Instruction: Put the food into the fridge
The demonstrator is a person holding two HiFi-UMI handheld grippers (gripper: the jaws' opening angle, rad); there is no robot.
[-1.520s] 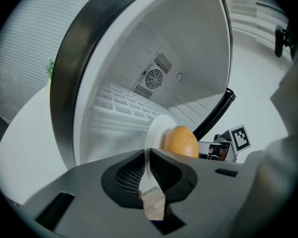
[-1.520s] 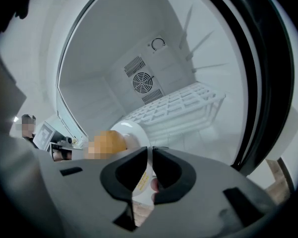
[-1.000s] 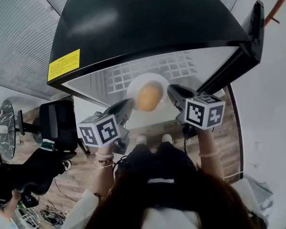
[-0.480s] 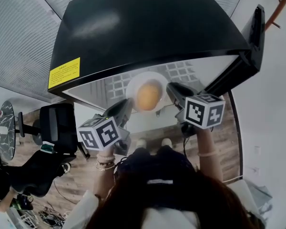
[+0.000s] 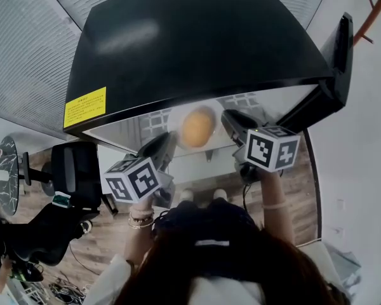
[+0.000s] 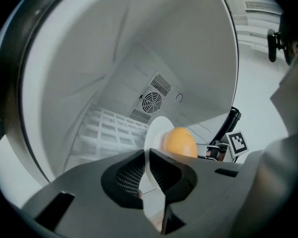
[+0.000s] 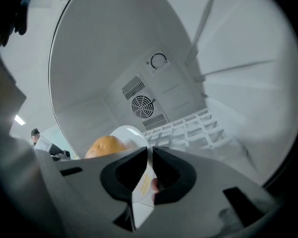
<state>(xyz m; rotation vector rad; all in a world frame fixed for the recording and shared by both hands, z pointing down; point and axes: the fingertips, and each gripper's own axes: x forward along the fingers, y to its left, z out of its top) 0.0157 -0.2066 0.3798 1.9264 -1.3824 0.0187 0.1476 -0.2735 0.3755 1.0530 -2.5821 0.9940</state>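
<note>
In the head view, a wood-plank floor (image 5: 105, 230) with a black office chair (image 5: 76, 169) on the left lies beneath a black fridge (image 5: 197, 43) bearing a yellow label (image 5: 84, 106), its door (image 5: 338, 62) swung open on the right. The left gripper (image 5: 167, 143) and right gripper (image 5: 226, 121) carry a round white plate (image 5: 175, 127) between them. Compared with a second ago, the plate sits deeper in, its far rim now hidden under the fridge's black edge. On it rests a smooth, round orange-brown piece of food (image 5: 198, 127). The left gripper view shows the white interior with a white wire shelf (image 6: 109, 130) and a round fan grille (image 6: 151, 102) at the far wall. Its jaws stand narrow, pinched on the plate's left rim, with the food just beyond. In the right gripper view, the jaws likewise clamp the plate's right rim, held above the shelf.
</note>
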